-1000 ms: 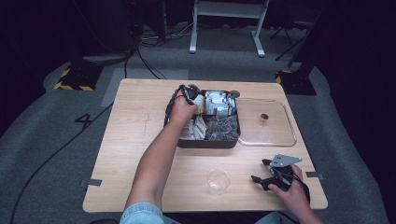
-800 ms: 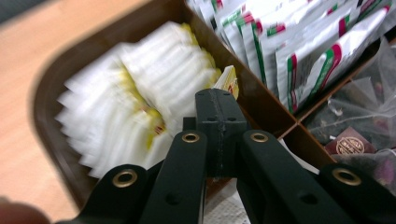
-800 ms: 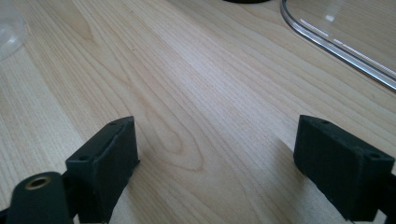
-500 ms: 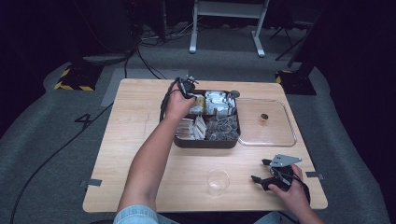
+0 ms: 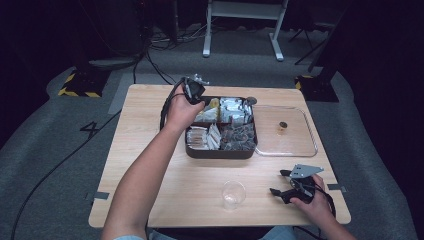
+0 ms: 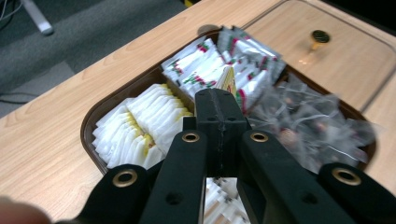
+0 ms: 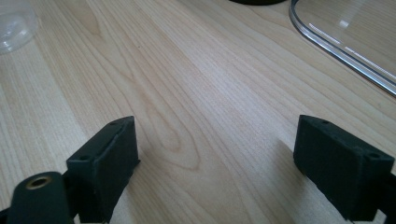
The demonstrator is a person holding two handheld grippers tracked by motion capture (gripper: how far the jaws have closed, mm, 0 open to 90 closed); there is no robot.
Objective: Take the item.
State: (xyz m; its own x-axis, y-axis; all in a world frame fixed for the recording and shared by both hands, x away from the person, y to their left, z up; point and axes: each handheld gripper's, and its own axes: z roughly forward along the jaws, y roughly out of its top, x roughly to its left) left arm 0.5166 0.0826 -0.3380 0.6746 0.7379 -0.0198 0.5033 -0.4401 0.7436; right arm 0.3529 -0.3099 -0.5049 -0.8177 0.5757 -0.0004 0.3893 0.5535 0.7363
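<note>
Black jaws of our left gripper (image 6: pixel 219 100) pinch a packet (image 6: pixel 227 78) above the tray (image 5: pixel 220 152), arm stretched forward. Our right gripper (image 7: pixel 217 163) rests spread wide on the bench (image 5: pixel 150 150), near the cup (image 5: pixel 233 192).

On the tabletop (image 5: pixel 150 150) the compartment tray (image 5: pixel 220 151) sits toward the far middle, packets in its sections. The lid (image 5: pixel 285 131) lies flat just to its right, edge touching the tray. The cup (image 5: pixel 233 193) stands near me, in front of the tray. My left gripper (image 5: pixel 194 90) is above the tray's far-left corner; my right gripper (image 5: pixel 292 187) rests at the near right, right of the cup and in front of the lid.
</note>
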